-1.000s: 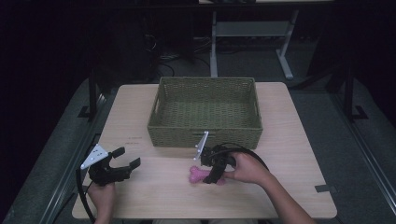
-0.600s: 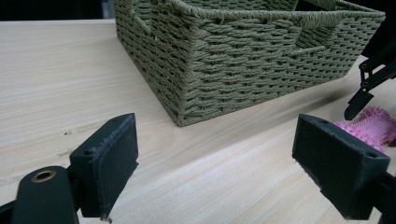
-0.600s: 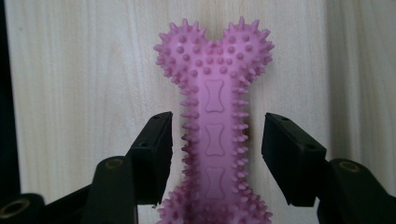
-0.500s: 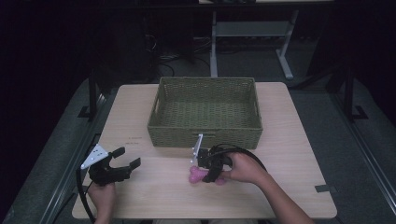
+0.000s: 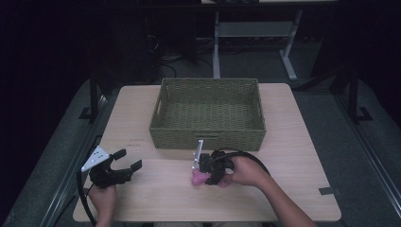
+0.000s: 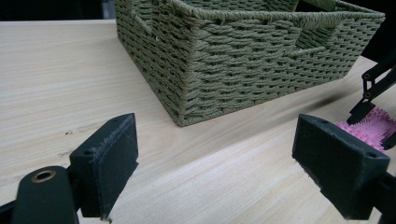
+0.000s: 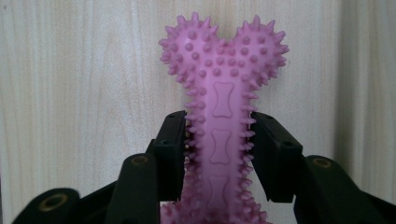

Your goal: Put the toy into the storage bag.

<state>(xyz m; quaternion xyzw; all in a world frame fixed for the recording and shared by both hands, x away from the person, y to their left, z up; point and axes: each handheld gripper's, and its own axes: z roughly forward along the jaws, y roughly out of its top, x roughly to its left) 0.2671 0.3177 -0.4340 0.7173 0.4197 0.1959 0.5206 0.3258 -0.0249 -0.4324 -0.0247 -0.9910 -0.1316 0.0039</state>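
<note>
Pink spiked bone toy [image 7: 219, 140] had just been clamped by the right gripper [image 7: 218, 154], likely bound for the basket [image 5: 208, 137]; left gripper [image 5: 125, 169] stayed open, idle.

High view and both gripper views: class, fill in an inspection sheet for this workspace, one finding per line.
Surface: pale wooden table, flat, a few small dark marks near the left.
Job's things: woven green basket, nothing seen inside; pink spiky bone toy lying on the table.
Clutter: nothing seen.
Grippers: left gripper open, holding nothing; right gripper shut on the toy's shaft.
Cables: black cable looping from the right gripper.
Surroundings: dark room, grey floor, white desk frame behind.
</note>
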